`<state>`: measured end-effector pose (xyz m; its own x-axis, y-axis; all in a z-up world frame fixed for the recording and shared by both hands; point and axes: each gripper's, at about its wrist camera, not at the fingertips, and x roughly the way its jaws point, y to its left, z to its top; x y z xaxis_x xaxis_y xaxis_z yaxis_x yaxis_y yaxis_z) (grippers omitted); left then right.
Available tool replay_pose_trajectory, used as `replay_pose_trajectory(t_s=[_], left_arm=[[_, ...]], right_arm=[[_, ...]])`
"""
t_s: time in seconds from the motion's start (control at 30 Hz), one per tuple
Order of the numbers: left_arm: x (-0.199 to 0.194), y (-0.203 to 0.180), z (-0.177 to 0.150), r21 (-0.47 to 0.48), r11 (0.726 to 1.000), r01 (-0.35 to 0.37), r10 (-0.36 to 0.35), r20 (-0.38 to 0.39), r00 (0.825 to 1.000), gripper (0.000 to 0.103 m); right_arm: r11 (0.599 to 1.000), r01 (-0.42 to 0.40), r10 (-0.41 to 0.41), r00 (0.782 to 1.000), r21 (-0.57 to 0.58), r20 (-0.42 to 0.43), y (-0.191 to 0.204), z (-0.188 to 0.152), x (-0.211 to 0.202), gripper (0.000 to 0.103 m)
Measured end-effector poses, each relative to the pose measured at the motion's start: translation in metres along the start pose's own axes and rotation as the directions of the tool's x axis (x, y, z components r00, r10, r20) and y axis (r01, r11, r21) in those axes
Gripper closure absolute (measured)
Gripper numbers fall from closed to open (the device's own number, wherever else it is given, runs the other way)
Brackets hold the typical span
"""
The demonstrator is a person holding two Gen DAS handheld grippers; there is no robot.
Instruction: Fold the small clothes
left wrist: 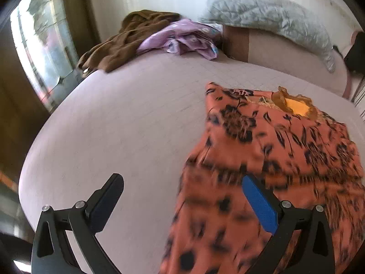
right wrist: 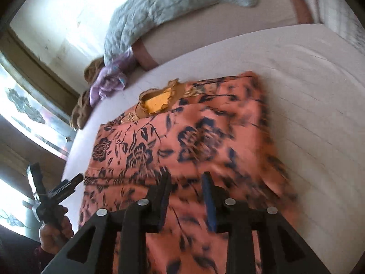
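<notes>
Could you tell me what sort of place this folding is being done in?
Most likely a bedroom at home: the orange floral garment lies on a bed, with a quilted pillow at its far end and a window beside it.

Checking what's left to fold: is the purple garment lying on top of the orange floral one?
No, the purple garment sits apart at the bed's far edge beside the brown garment, away from the orange floral garment.
</notes>
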<state>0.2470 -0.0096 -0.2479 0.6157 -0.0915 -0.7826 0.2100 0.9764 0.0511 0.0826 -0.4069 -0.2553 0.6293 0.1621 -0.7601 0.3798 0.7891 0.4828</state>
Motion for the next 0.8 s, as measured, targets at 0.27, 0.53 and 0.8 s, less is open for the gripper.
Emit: replay_pose_trajectory(t_s=[0.27,0.53,0.8], left_arm=[[-0.040,0.042,-0.080,-0.088,0.995,0.046,-0.051,-0.053,0.997,0.000],[-0.037,0.049,-0.115,-0.137,0.986,0.094,-0.117,-0.174,0.978,0.019],[-0.032,0.044,-0.122,-0.169,0.970,0.177,-0.212,-0.224,0.951,0.086]], right_arm=[[0.995,0.092,-0.089,0.994,0.048,-0.059,-0.052,-0.065,-0.065,0.033],[0.986,0.157,-0.146,0.977,0.060,-0.158,-0.064,-0.113,-0.039,0.035],[0.989,0.142,-0.145,0.982,-0.032,-0.122,-0.036,-0.112,-0.037,0.093]])
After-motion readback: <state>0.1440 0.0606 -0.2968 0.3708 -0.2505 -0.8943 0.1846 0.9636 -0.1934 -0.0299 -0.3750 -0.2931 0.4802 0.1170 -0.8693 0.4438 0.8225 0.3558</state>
